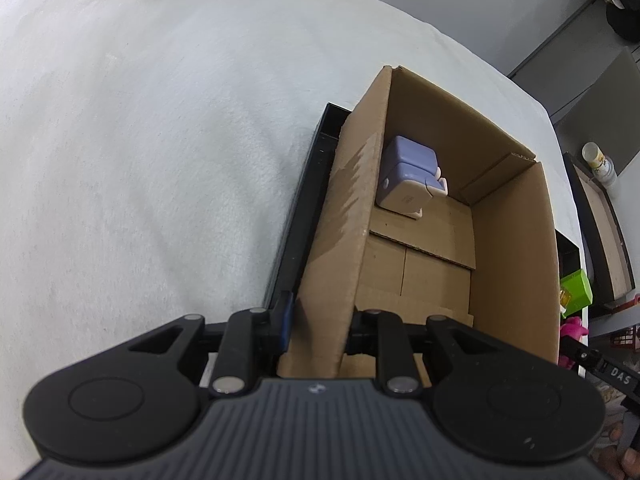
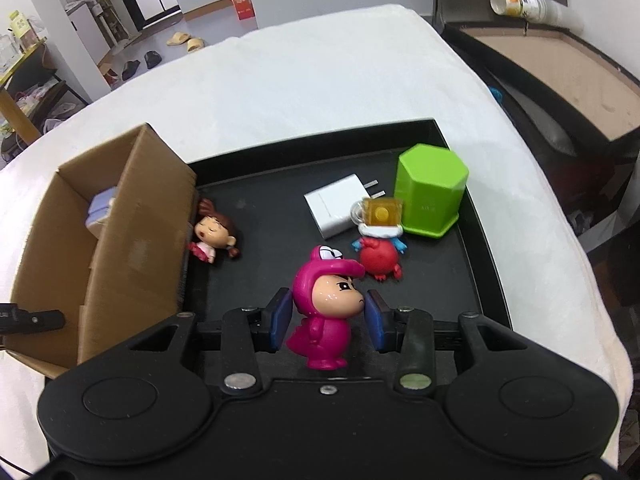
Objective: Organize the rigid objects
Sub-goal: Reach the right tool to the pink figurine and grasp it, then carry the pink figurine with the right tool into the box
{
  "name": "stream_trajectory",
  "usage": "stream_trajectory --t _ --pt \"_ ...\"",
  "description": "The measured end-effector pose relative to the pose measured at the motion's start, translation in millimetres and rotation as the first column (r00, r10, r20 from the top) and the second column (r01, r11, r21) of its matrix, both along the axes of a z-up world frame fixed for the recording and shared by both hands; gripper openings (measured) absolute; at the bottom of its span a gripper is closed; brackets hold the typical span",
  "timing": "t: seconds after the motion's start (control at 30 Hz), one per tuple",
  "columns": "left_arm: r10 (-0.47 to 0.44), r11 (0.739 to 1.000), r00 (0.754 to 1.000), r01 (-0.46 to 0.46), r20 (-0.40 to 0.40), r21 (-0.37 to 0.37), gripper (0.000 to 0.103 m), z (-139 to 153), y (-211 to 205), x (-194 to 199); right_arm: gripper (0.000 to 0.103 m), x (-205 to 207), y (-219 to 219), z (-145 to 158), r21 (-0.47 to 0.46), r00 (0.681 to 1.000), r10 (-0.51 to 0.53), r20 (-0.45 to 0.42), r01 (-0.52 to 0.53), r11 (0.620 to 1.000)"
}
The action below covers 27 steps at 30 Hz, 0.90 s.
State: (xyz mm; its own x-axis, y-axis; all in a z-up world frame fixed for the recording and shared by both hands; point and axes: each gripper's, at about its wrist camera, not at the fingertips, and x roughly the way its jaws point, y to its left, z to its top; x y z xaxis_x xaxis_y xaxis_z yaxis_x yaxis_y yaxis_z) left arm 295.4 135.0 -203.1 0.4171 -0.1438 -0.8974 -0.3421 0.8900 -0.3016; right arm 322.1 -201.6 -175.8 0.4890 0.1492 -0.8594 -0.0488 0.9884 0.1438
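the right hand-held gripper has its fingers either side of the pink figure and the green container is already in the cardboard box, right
Not quite. In the right wrist view the green container stands on the black tray, not in the cardboard box. The right hand-held gripper does straddle the pink figure.

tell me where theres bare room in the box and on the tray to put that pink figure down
Most of the cardboard box floor is bare; only a purple charger sits in its far corner. On the black tray, a free strip runs along the far rim, between the box and the green container. The white charger, red figure and pink figure crowd the right.
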Motion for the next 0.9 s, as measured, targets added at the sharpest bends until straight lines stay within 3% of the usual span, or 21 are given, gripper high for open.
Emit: stream_trajectory --t 0.9 --pt "-0.032 0.998 0.999 0.032 -0.003 -0.059 0.025 -2 -3 -2 0.039 -5 59 73 -0.006 0.984 0.098 0.146 -0.098 0.995"
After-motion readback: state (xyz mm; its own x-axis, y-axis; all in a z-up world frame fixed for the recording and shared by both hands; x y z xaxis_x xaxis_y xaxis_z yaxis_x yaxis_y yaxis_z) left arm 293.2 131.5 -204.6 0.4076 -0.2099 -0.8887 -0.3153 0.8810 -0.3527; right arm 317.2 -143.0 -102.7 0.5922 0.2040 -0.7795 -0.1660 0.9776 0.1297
